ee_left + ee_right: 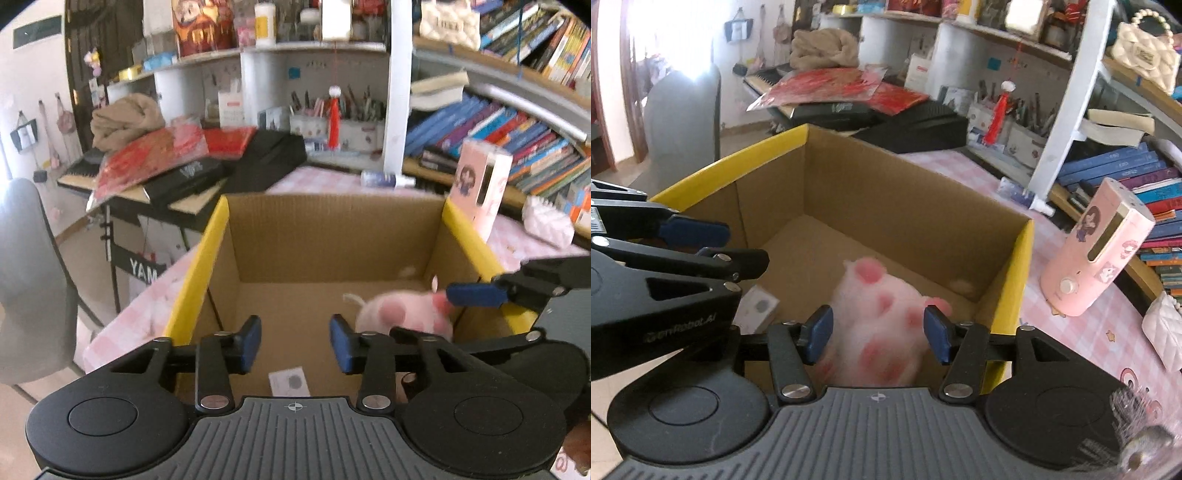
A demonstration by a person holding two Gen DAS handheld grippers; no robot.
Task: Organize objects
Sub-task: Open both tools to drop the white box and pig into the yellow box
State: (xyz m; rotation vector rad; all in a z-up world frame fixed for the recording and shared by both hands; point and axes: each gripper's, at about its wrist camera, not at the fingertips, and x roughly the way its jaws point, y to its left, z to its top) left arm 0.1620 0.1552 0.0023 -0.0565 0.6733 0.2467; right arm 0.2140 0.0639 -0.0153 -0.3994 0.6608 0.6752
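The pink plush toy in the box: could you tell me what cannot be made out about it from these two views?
- Pink plush toy: motion-blurred in both views; its shape is unclear.
- Left wrist view: the left gripper linkage hides its lower part.
- Whether it rests on the cardboard box floor or is falling cannot be told.
- Small white card: print too small.

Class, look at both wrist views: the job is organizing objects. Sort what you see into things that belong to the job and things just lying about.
Part of the job:
- cardboard box
- pink paw plush, inside the box
- small white packet, inside the box
- left gripper
- right gripper

Just lying about:
- pink humidifier
- shelf books
- beige cloth bundle
- white quilted bag
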